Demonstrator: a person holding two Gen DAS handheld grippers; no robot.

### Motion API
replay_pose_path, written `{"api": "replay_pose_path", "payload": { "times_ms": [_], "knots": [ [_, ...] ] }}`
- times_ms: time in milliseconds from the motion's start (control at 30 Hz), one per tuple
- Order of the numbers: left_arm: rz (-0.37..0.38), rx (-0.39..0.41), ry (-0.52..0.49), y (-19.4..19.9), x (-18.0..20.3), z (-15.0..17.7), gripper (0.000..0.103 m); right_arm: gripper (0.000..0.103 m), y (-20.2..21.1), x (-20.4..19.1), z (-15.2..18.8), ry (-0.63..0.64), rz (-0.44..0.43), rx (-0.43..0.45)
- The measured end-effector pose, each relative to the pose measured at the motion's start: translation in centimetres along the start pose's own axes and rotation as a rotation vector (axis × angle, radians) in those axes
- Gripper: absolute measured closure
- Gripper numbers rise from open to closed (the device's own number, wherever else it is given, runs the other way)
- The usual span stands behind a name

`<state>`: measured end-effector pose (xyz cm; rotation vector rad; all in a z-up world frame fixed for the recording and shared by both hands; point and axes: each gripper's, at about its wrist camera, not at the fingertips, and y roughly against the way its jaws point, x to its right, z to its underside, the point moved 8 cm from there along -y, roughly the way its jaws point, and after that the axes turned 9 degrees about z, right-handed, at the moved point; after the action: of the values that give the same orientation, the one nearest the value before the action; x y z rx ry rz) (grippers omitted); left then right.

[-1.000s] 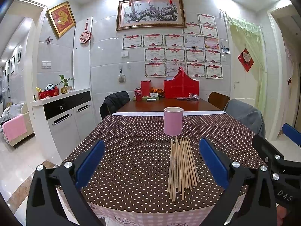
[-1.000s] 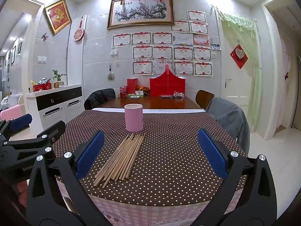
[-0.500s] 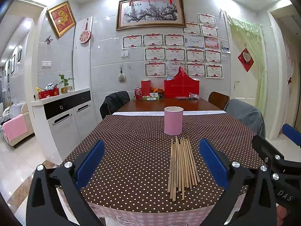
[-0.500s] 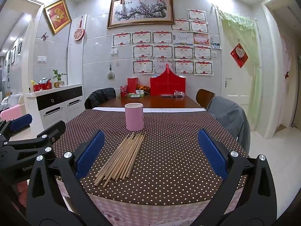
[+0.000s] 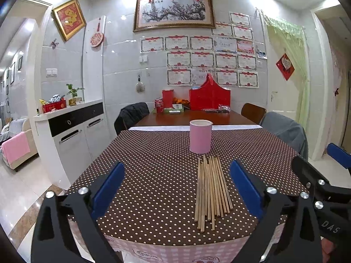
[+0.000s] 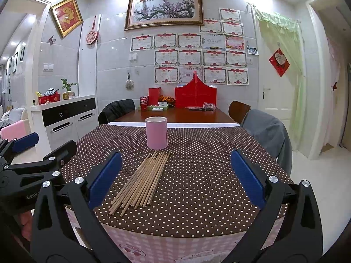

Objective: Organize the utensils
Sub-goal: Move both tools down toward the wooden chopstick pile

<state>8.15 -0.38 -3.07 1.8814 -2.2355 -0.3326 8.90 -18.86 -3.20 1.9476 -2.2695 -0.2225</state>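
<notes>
A bundle of wooden chopsticks (image 5: 210, 188) (image 6: 142, 179) lies flat on the brown dotted tablecloth (image 5: 153, 175), near the front edge. Just behind it stands an upright pink cup (image 5: 200, 137) (image 6: 156, 132), which looks empty. My left gripper (image 5: 176, 164) hovers before the table edge, left of the chopsticks. Its jaws are closing slightly but still stand wide, with nothing between them. My right gripper (image 6: 176, 154) is level with it, right of the chopsticks, open and empty. Each gripper shows at the edge of the other's view.
The far end of the table holds red boxes (image 6: 195, 95), a red can and small items on bare wood. Chairs draped with a dark jacket (image 5: 131, 116) and a grey one (image 6: 267, 131) flank the table. A white sideboard (image 5: 70, 131) stands to the left.
The left gripper's jaws have narrowed a little. Chopsticks, cup and the right gripper have not moved.
</notes>
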Motion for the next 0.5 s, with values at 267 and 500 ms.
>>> {"api": "replay_pose_path", "payload": {
  "times_ms": [267,500],
  "knots": [
    [0.010,-0.042,0.011,-2.0,-0.4,1.2,0.011,0.005,-1.2,-0.1,0.6,0.003,0.013,-0.054],
    [0.022,-0.094,0.026,-4.6,-0.9,2.3,0.015,0.005,-3.5,-0.7,1.9,0.016,0.019,-0.137]
  ]
}}
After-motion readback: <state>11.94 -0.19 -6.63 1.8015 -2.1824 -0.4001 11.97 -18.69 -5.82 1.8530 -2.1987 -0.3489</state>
